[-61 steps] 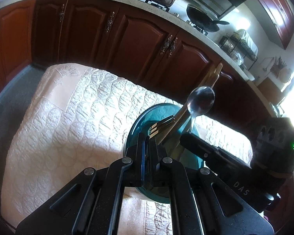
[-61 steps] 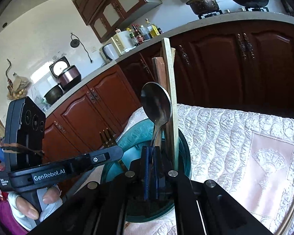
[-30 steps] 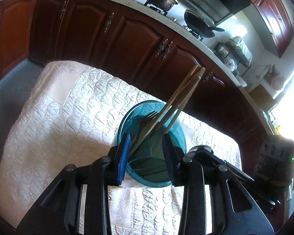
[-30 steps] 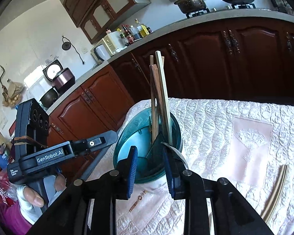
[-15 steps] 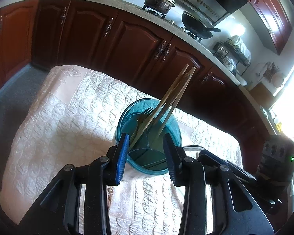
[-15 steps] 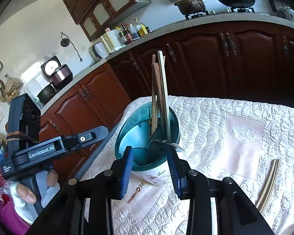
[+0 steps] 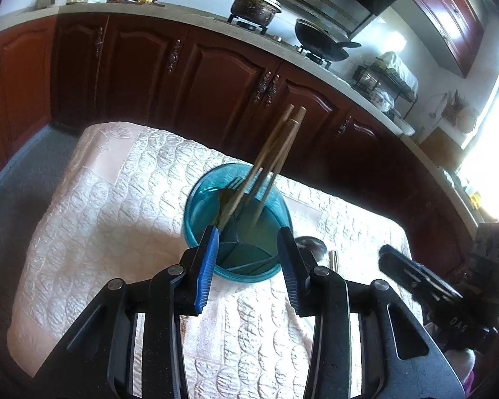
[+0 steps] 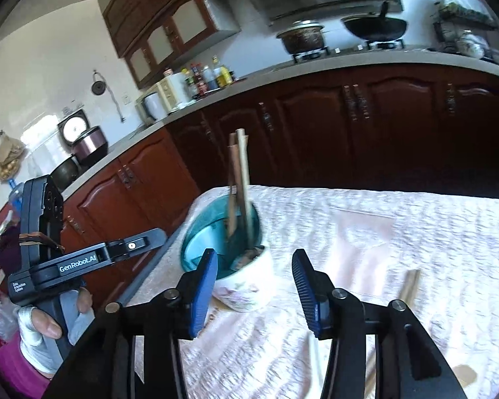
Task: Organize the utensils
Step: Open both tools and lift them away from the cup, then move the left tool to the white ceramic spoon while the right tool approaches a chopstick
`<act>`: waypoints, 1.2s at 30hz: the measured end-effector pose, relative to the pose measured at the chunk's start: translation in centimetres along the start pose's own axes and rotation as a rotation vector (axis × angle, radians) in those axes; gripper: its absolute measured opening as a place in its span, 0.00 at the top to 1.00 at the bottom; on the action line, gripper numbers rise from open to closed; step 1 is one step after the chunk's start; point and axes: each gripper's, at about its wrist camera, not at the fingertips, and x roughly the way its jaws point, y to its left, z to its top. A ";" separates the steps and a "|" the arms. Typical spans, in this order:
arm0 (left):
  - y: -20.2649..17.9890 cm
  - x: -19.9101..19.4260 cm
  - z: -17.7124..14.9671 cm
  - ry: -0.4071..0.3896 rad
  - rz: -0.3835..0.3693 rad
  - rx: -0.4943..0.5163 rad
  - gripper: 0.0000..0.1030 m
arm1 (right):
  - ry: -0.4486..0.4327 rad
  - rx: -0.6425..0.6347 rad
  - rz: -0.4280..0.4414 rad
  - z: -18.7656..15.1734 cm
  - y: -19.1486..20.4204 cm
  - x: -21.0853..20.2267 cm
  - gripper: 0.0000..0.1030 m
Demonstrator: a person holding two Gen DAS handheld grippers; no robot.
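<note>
A teal-lined utensil holder (image 7: 236, 222) stands on a white quilted cloth; it also shows in the right wrist view (image 8: 229, 252) with a white flowered outside. Wooden chopsticks (image 7: 276, 153) and a fork (image 7: 228, 189) stand in it. A spoon (image 7: 311, 244) rests at its right side. My left gripper (image 7: 248, 262) is open and empty just in front of the holder. My right gripper (image 8: 252, 286) is open and empty, a little back from the holder. Loose chopsticks (image 8: 409, 284) lie on the cloth to the right.
The cloth (image 7: 116, 206) covers a low table with edges at left and front. Dark wooden cabinets (image 7: 216, 76) run behind it. The right gripper's body (image 7: 449, 292) shows at the left view's right edge. The left gripper's body (image 8: 66, 266) is at the right view's left.
Both grippers opened and let go of the fork and spoon at the holder. Both have since pulled back from it. The right gripper opened wider and its view is blurred with motion.
</note>
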 end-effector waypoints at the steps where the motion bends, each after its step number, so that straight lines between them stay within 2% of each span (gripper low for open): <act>1: -0.3 0.0 -0.2 0.001 0.003 0.010 0.65 | -0.003 0.008 -0.008 -0.2 -0.3 -0.5 0.53; 10: -3.2 0.0 -2.0 0.023 -0.011 0.104 0.65 | 0.012 0.054 -0.114 -2.2 -3.5 -4.2 0.42; 18: -5.1 1.6 -5.2 0.148 -0.117 0.125 0.52 | 0.059 0.080 -0.201 -5.5 -6.7 -5.6 0.41; 21: -6.1 3.0 -6.7 0.221 -0.141 0.138 0.52 | 0.127 0.095 -0.228 -6.8 -8.3 -4.5 0.42; 23: -6.6 4.2 -7.7 0.270 -0.150 0.138 0.52 | 0.155 0.142 -0.238 -7.5 -9.7 -3.6 0.48; 24: -6.8 4.7 -8.0 0.289 -0.155 0.136 0.52 | 0.164 0.172 -0.244 -7.7 -10.5 -3.0 0.58; 25: -7.0 5.2 -8.3 0.309 -0.160 0.132 0.52 | 0.172 0.196 -0.252 -8.0 -11.2 -2.6 0.61; 28: -7.5 6.4 -9.0 0.347 -0.170 0.125 0.52 | 0.187 0.257 -0.263 -8.1 -13.3 -1.2 0.63; 32: -8.0 6.9 -9.6 0.360 -0.159 0.146 0.52 | 0.239 0.249 -0.306 -7.6 -14.9 1.5 0.65; 34: -7.9 7.3 -9.6 0.369 -0.154 0.142 0.52 | 0.273 0.234 -0.342 -7.5 -15.6 2.8 0.73; 36: -7.6 7.7 -9.8 0.379 -0.152 0.134 0.52 | 0.300 0.231 -0.364 -7.4 -16.2 4.0 0.76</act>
